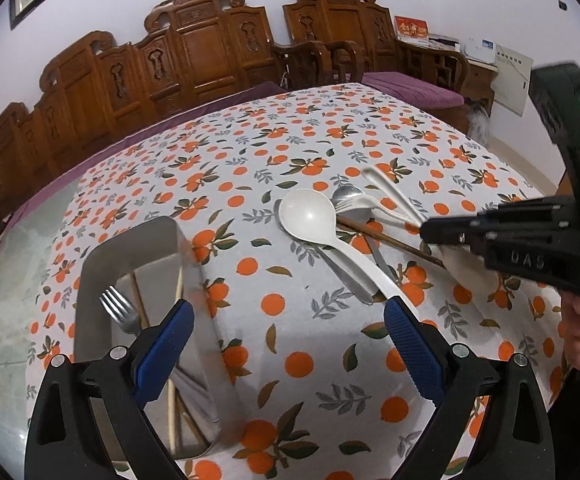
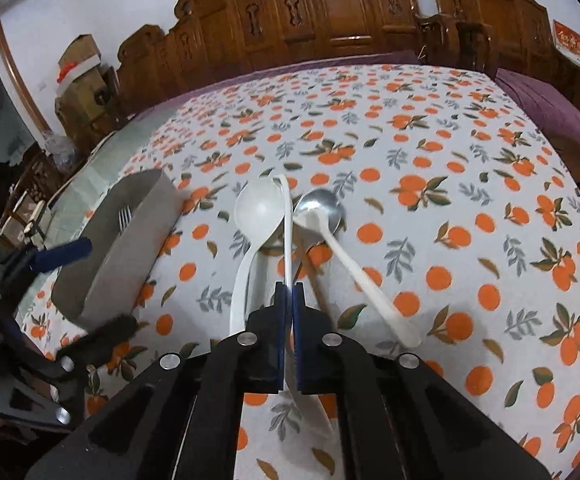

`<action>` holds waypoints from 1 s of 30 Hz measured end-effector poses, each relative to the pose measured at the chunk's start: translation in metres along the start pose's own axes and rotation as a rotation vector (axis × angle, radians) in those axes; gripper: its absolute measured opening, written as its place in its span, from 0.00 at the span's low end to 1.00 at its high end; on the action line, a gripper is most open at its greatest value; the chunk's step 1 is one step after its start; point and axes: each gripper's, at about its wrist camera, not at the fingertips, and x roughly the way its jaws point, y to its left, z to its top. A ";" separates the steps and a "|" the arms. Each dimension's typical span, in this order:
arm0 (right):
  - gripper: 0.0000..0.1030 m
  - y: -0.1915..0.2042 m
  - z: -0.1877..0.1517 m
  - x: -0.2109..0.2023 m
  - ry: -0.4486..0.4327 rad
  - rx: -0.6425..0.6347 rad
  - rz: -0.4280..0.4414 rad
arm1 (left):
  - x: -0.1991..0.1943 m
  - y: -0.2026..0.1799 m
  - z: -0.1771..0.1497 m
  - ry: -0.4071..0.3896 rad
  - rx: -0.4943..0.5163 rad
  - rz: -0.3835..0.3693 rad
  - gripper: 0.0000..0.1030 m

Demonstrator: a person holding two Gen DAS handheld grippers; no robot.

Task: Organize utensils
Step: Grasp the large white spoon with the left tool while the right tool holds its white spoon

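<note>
A pile of utensils lies on the orange-print tablecloth: a big white plastic ladle spoon (image 1: 310, 216) (image 2: 256, 208), a metal spoon (image 2: 324, 208) (image 1: 350, 200), a white plastic fork (image 2: 354, 268), and a brown chopstick (image 1: 386, 240). My right gripper (image 2: 289, 292) (image 1: 430, 230) is shut on a thin white plastic utensil (image 2: 288, 232) (image 1: 390, 188), held above the pile. My left gripper (image 1: 286, 320) is open and empty, low over the cloth. A steel holder box (image 1: 142, 280) (image 2: 130, 240) at the left contains a metal fork (image 1: 120, 312) and chopsticks (image 1: 176, 360).
Carved wooden benches (image 1: 194, 44) with purple cushions (image 1: 414, 88) stand behind the table. Bare glass tabletop (image 1: 14, 264) shows left of the cloth. Cardboard boxes (image 2: 82, 68) stand at the far left.
</note>
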 end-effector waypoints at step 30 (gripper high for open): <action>0.04 -0.029 0.008 0.001 -0.026 0.053 -0.029 | 0.072 -0.023 0.019 0.119 -0.114 -0.191 0.09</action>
